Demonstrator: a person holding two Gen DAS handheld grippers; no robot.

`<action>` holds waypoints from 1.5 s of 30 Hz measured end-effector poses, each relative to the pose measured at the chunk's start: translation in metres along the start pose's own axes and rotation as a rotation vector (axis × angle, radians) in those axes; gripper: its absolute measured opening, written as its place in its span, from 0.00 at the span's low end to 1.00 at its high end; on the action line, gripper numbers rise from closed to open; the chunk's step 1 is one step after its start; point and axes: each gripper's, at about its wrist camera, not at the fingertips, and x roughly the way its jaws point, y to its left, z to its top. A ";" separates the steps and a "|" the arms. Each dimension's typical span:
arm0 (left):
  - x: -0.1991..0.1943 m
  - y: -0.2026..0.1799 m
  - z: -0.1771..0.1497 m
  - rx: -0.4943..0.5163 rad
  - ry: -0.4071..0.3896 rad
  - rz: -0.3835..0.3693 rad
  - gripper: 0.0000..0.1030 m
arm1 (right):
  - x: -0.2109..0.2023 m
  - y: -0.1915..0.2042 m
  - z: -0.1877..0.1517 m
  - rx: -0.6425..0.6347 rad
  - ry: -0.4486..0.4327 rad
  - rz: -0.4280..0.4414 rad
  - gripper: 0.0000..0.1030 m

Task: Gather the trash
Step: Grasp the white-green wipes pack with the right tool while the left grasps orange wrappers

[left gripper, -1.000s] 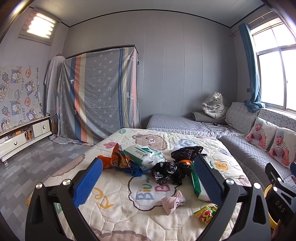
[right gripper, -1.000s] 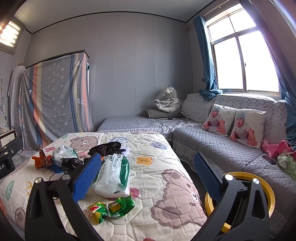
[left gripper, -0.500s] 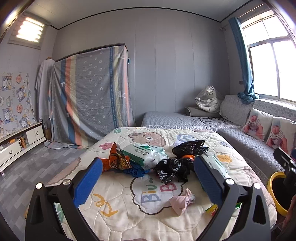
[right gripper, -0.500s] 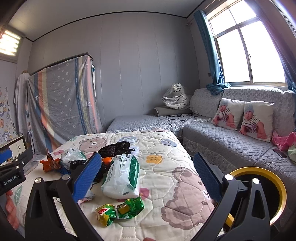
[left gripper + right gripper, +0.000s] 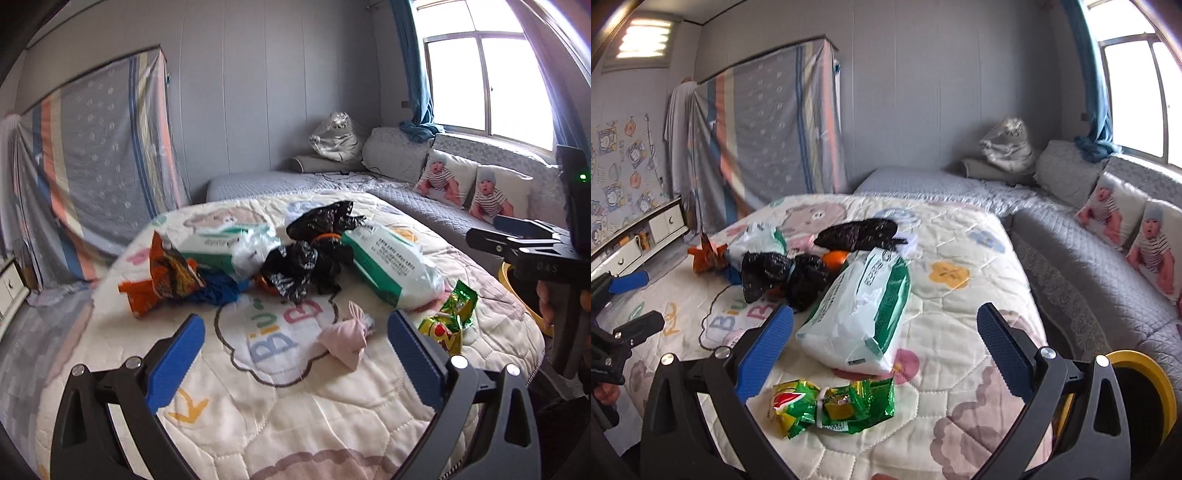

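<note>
While hovering above the cartoon-print quilt, holding the left gripper with fingers spread wide apart, gripping nothing. Framing a pink knotted bag just inside the right finger, with crumpled black plastic bags and an orange snack wrapper lying farther ahead. Keeping the right gripper equally agape and empty, bracketing a white-and-green wet-wipe pack between its fingers, a green chip packet lying nearer, below them. Showing a yellow-rimmed trash bin beyond the right finger, beside the bed.
</note>
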 end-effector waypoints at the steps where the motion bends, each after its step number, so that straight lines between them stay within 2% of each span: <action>1: 0.002 0.003 -0.003 -0.009 0.002 -0.003 0.93 | 0.007 0.000 0.001 -0.003 0.022 0.000 0.92; 9: 0.031 0.058 0.008 -0.053 0.057 0.174 0.93 | 0.044 0.008 0.003 -0.054 0.102 -0.015 0.92; 14: 0.054 0.098 0.027 -0.027 0.079 0.226 0.93 | 0.058 0.009 0.009 -0.058 0.117 0.010 0.92; 19: 0.079 0.127 0.049 -0.008 0.083 0.215 0.93 | 0.073 0.010 0.013 -0.062 0.147 0.044 0.92; 23: 0.104 0.140 0.059 -0.009 0.103 0.161 0.93 | 0.086 0.015 0.014 -0.074 0.177 0.058 0.92; 26: 0.125 0.146 0.061 -0.007 0.124 0.178 0.93 | 0.095 0.019 0.015 -0.089 0.194 0.042 0.92; 30: 0.147 0.163 0.060 -0.081 0.167 0.144 0.93 | 0.113 0.018 0.015 -0.090 0.245 0.024 0.92; 38: 0.170 0.176 0.053 -0.119 0.208 0.160 0.93 | 0.142 0.018 0.016 -0.083 0.323 0.019 0.92; 40: 0.173 0.181 0.053 -0.138 0.214 0.160 0.91 | 0.148 0.021 0.016 -0.095 0.343 0.026 0.92; 42: 0.177 0.187 0.050 -0.161 0.228 0.169 0.81 | 0.155 0.024 0.014 -0.102 0.368 0.038 0.92; 45: 0.183 0.195 0.046 -0.192 0.249 0.184 0.72 | 0.162 0.023 0.011 -0.090 0.399 0.044 0.92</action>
